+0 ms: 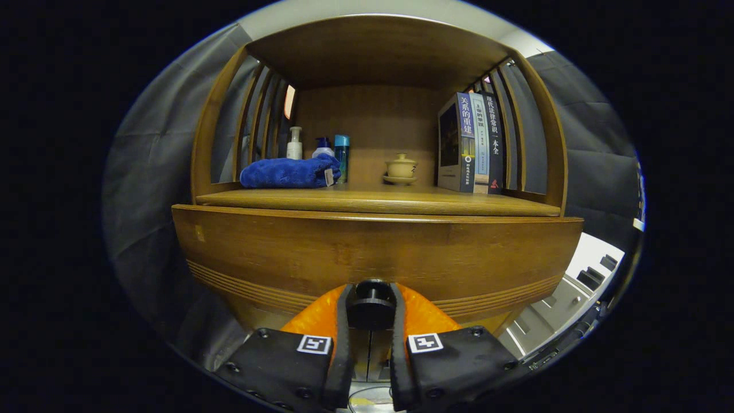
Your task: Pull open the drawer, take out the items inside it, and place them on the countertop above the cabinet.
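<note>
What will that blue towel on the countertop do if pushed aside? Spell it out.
The blue towel is folded and soft-looking, so it would probably bunch up rather than slide stiffly. It looks light and could nudge the bottles standing right behind it. The gripper jaws sit closed on the drawer knob.

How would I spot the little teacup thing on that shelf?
Look at the wooden cabinet's countertop, above the drawer whose knob the jaws grip. Between the blue towel and the upright books sits a lidded cup on a saucer: the only beige ceramic piece.
</note>
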Available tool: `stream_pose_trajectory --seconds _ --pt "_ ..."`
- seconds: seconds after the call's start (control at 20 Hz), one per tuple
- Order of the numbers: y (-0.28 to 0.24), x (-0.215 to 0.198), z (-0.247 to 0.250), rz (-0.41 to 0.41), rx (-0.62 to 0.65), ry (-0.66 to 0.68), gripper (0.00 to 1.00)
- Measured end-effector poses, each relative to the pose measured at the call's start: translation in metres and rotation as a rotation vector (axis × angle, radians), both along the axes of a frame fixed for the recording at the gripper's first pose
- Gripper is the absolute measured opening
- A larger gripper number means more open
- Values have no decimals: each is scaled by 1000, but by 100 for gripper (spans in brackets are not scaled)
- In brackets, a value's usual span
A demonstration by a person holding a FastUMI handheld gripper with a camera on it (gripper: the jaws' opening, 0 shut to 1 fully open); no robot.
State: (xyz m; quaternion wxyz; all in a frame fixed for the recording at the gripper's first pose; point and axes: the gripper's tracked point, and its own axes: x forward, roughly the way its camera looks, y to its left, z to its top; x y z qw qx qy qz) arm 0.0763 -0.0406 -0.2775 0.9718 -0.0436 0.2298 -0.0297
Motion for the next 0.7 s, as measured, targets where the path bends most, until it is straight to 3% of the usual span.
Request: stream_pose_trajectory --seconds 0.45,0.7 --pt "7 -72 16 -6 36 1 35" --pt "9 -80 19 -9 64 3 35"
